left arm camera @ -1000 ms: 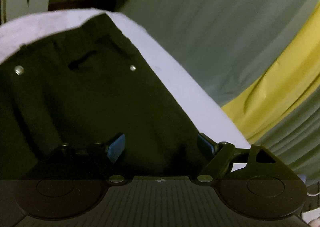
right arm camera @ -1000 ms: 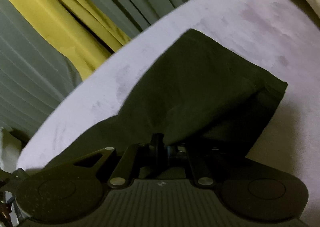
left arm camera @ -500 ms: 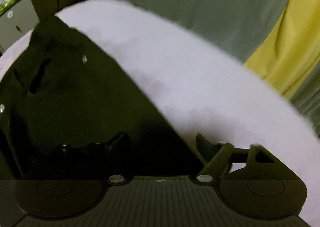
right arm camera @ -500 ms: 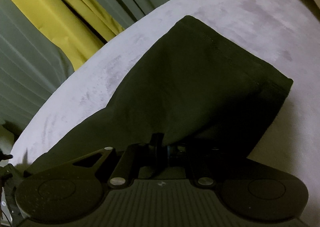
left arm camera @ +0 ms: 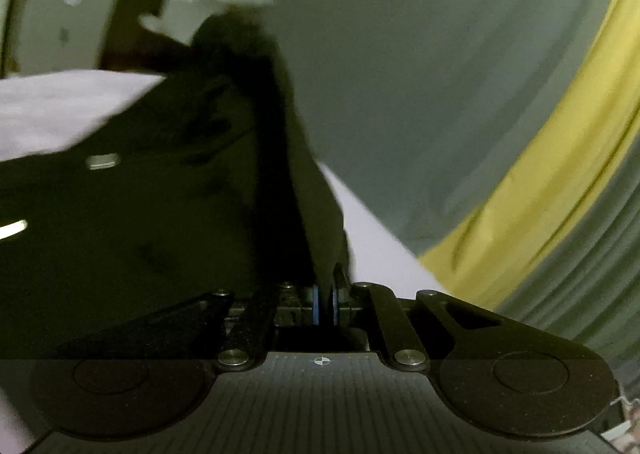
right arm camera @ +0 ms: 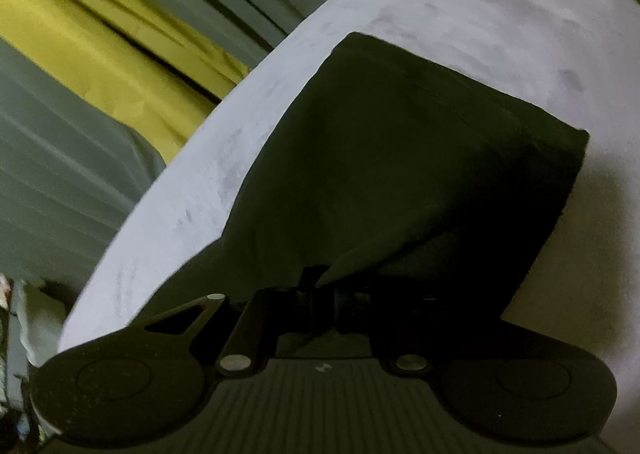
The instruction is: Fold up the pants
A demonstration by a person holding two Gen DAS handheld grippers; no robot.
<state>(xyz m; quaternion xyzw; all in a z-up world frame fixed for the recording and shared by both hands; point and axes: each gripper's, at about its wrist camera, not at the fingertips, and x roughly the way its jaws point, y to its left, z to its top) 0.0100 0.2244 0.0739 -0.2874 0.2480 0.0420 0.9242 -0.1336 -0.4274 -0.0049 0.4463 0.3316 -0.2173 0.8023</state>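
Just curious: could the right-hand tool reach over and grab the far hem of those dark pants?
Probably not now: the right gripper is already shut on a fold of the pants.

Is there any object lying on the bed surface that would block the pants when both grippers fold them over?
Nothing visible does. Both the left gripper and right gripper already pinch the dark pants, and the lilac bed surface around them shows no object.

Black pants (right arm camera: 400,173), plain, w/ small silver rivets (left arm camera: 103,161), on a pale lavender bed cover (right arm camera: 500,13), faintly mottled. Backdrop: grey-green curtain (left arm camera: 420,73) w/ vertical pleats, plus a mustard-yellow curtain panel (left arm camera: 560,173). Both tools matte black; left gripper (left arm camera: 326,300) has blue pads; ribbed black body on right gripper (right arm camera: 320,290).
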